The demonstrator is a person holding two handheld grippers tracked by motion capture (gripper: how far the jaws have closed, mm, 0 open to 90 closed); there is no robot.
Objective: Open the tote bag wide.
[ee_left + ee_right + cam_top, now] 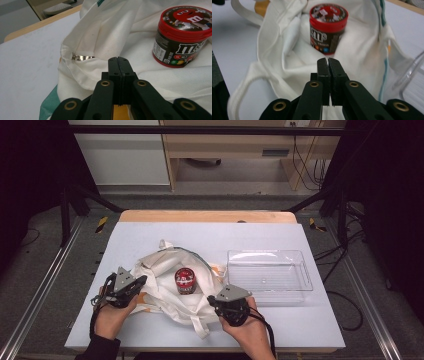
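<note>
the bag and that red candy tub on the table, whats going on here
A person holds a gripper in each hand at either side of a white cloth bag lying crumpled on the table. A red candy tub stands upright on the bag's cloth. The left gripper and the right gripper both have their jaws shut, with nothing visibly between them, and both point toward the bag. A clear plastic tray sits to the right of the bag.

Grey floor (45, 270) around the bench (150, 227) — pale wooden cabinets (225, 145) behind, black cables (310, 165) hanging at right.
</note>
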